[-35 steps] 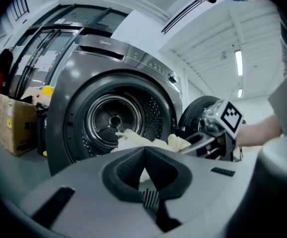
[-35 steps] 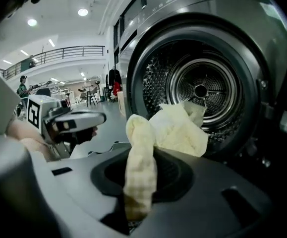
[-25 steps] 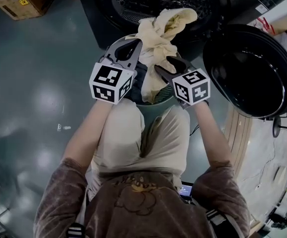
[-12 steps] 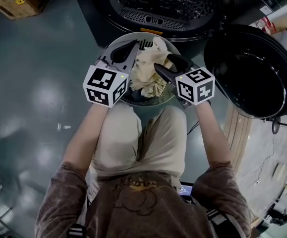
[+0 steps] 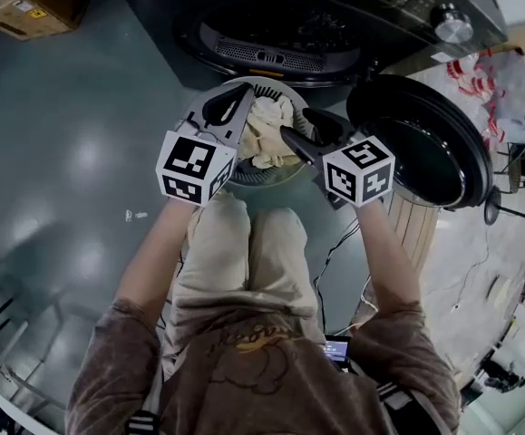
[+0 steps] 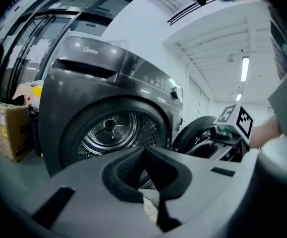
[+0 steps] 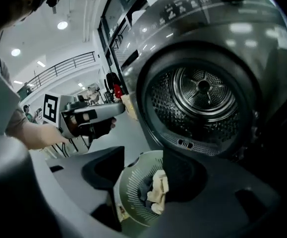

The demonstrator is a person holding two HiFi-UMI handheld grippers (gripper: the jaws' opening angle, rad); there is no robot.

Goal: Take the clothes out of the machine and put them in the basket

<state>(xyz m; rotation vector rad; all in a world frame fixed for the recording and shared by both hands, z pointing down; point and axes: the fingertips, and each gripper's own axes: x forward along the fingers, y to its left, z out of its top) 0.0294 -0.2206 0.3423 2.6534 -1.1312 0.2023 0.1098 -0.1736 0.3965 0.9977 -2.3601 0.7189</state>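
Cream clothes [image 5: 267,134], likely light and limp, best pinched at a raised fold, lie in the basket [image 5: 260,183]; left gripper [image 5: 239,98] fingers pressed together, right gripper [image 5: 298,123] fingers apart, closing, both empty.

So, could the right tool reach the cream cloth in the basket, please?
Probably yes: the right tool, its empty jaws apart but closing, hangs above the basket, where the cream cloth lies uncovered.

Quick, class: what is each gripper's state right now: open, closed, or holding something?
Left gripper: fingers closed, holding nothing.
Right gripper: fingers apart and closing, nothing between them.
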